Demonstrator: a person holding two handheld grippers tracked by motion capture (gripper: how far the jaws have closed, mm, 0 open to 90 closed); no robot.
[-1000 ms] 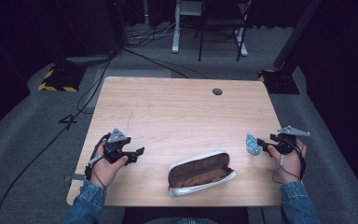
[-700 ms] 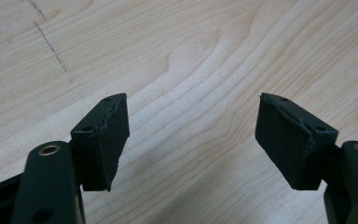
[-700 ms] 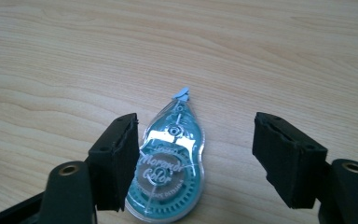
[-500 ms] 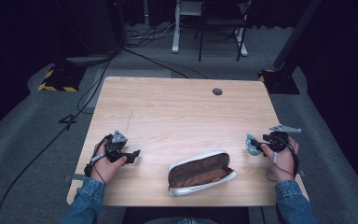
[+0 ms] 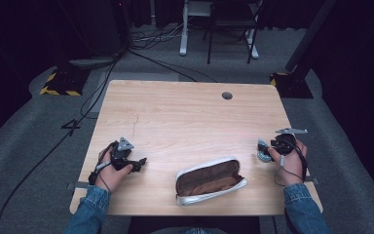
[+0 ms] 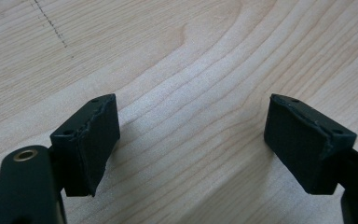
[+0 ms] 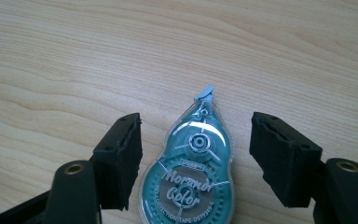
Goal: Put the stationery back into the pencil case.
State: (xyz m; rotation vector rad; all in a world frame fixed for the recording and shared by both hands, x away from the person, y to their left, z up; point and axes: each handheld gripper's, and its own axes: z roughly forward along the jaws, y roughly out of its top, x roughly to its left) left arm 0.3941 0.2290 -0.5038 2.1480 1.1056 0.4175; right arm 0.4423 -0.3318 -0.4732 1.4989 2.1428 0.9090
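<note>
- Two hand-held grippers low over a pale wooden surface (image 5: 190, 122), one at each near corner, an open pencil pouch (image 5: 210, 180) between them at the near edge.
- Right hand-held gripper (image 5: 264, 149) spread wide, jaws standing either side of a teal correction tape dispenser (image 7: 192, 179) without touching it; likely lined up for a pinch across the rounded body.
- Dispenser flat on the surface at the near right, well apart from the pouch, narrow tip pointing away from the right hand-held gripper.
- Left hand-held gripper (image 5: 139, 162) spread as well, nothing between the jaws, bare wood grain beneath; probably parked and waiting.
- Pouch lying unzipped, brown lining facing up, mouth open; probably placed so to take the dispenser.
- Right gripper view close enough for the dispenser's clear shell, inner wheel and printed lettering; high view reducing the dispenser to a small teal blob.
- High view giving the layout: both denim sleeves, pouch between the hands, round cable hole (image 5: 227, 95) at the far side.
</note>
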